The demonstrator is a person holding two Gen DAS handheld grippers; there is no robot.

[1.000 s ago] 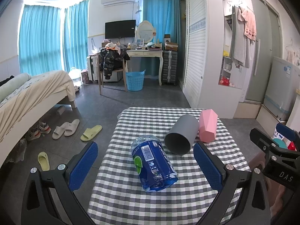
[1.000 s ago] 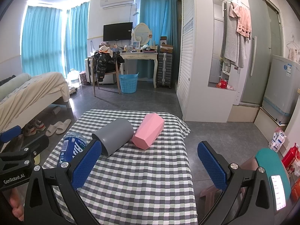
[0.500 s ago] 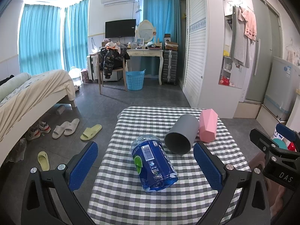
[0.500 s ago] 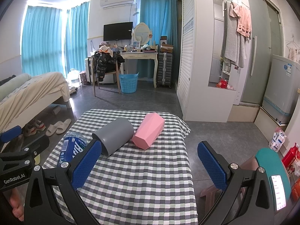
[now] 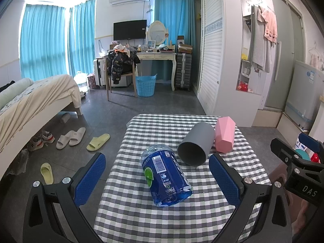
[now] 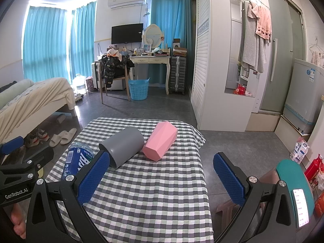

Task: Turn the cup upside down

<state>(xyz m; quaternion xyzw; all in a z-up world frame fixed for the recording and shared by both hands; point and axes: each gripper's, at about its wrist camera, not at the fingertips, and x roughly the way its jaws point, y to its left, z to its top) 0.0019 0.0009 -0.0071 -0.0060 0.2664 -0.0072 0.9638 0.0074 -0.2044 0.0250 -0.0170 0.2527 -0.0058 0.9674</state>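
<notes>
The smooth grey plastic cup [image 5: 196,146] lies on its side — mouth facing near, just ahead and right of the empty, spread-wide left gripper [image 5: 157,177]; the right gripper [image 6: 161,174] gapes empty too.

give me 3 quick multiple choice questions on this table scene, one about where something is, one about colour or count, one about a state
1. What lies directly beside the grey cup?
A. a slipper
B. the pink faceted cup
C. a phone

2. How many things lie on the checked tablecloth?
A. three
B. one
C. five

3. How is the left gripper?
A. shut on the grey cup
B. shut on the blue-labelled water bottle
C. open, holding nothing

Answers:
1 B: the pink cup lies against the grey cup's side.
2 A: the bottle and two cups, all on their sides.
3 C: its blue pads stand wide apart, short of the bottle; the right gripper is open too.
</notes>
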